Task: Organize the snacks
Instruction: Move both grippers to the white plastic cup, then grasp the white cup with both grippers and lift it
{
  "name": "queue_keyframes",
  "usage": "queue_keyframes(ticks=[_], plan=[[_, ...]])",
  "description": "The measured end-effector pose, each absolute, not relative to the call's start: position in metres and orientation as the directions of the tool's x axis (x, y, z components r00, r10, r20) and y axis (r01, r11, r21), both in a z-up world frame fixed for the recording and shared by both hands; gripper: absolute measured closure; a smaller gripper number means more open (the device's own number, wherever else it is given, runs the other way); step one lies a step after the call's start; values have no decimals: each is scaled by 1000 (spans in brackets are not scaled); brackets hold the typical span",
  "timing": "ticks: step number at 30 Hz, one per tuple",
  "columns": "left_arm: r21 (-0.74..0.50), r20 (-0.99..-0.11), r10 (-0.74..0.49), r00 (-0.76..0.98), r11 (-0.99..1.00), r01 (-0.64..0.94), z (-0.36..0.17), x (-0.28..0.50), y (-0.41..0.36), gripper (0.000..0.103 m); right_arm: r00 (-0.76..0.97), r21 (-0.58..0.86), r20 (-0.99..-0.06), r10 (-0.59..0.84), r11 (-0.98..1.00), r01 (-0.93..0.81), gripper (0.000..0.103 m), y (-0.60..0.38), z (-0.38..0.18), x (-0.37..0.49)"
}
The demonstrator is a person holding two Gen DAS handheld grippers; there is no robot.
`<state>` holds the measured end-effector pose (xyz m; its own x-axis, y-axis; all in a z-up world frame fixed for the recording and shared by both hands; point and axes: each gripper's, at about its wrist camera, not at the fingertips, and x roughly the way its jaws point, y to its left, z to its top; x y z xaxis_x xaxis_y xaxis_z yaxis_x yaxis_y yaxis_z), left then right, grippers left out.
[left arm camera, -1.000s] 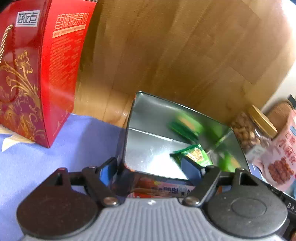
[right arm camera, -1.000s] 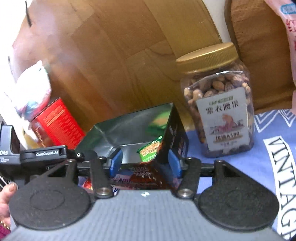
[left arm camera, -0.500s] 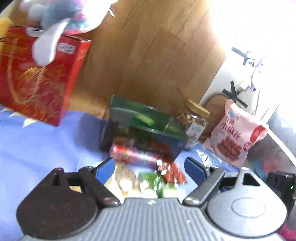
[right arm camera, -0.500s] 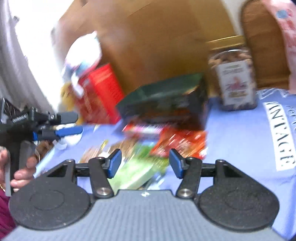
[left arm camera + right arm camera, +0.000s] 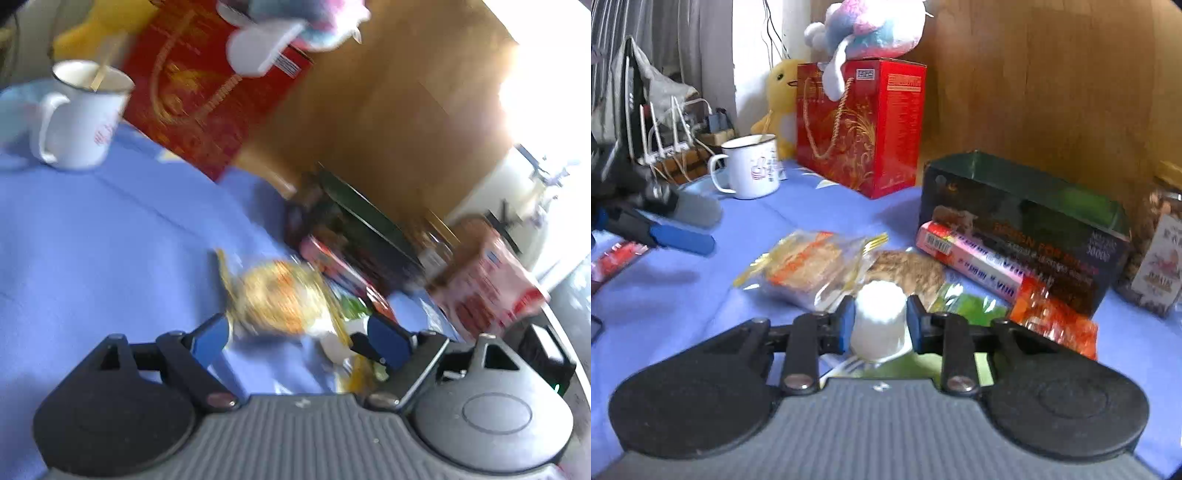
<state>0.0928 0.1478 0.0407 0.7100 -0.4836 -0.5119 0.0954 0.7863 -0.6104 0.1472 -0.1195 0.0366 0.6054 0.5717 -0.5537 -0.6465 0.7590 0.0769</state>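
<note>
Snack packets lie on the blue cloth in front of an open dark tin box [image 5: 1027,206]: a clear bag of crackers [image 5: 809,266], a pink long box [image 5: 971,258], an orange packet [image 5: 1056,317] and a green packet [image 5: 975,306]. My right gripper [image 5: 881,325] is shut on a small white cup [image 5: 879,321]. My left gripper [image 5: 301,338] is open and empty, just above the cracker bag [image 5: 280,295]; that view is blurred. The tin box shows there too [image 5: 362,229].
A red gift box [image 5: 864,125] with a plush toy [image 5: 868,29] on top stands at the back. A white mug [image 5: 750,170] is at the left, a nut jar [image 5: 1160,254] at the right. A pink snack bag [image 5: 487,288] stands right.
Both grippers have pulled back from the tin box toward the snack pile. The right gripper has closed on the white cup. The left gripper has swung left and stays open.
</note>
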Motion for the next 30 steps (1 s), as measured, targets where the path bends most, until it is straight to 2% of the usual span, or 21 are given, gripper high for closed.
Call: queue_keyframes(ticks=[2, 6, 7, 13, 20, 22, 23, 24, 25, 26, 30], plan=[[-625, -517, -528, 674, 771, 125, 37, 89, 142, 19, 586, 84, -529, 614, 725, -683, 70, -128, 39, 125], [-617, -531, -579, 618, 765, 186, 31, 81, 126, 19, 605, -146, -515, 607, 634, -760, 65, -128, 32, 57], [-613, -534, -587, 609, 765, 200, 31, 79, 123, 19, 594, -155, -527, 608, 618, -771, 64, -131, 31, 48], [-598, -538, -626, 564, 755, 268, 34, 69, 103, 15, 537, 53, -575, 617, 683, -728, 64, -171, 27, 40], [-534, -581, -607, 541, 787, 309, 38, 69, 69, 15, 507, 145, -568, 648, 686, -714, 52, -169, 28, 45], [-521, -611, -589, 529, 802, 291, 32, 71, 65, 22, 497, 156, -575, 650, 684, -713, 52, -162, 29, 51], [-531, -623, -590, 514, 801, 276, 26, 72, 63, 32, 490, 167, -582, 649, 685, -709, 53, -159, 27, 54], [-547, -626, -599, 499, 793, 268, 21, 73, 63, 39, 478, 182, -590, 650, 684, -706, 57, -155, 24, 59], [-547, -617, -601, 508, 792, 271, 20, 72, 63, 46, 464, 199, -595, 656, 680, -706, 66, -155, 21, 60], [-549, -620, -606, 498, 789, 277, 20, 72, 62, 58, 469, 202, -588, 659, 682, -703, 68, -154, 21, 61], [-548, -607, -620, 498, 780, 302, 35, 76, 57, 59, 499, 189, -551, 669, 682, -707, 69, -154, 36, 58]])
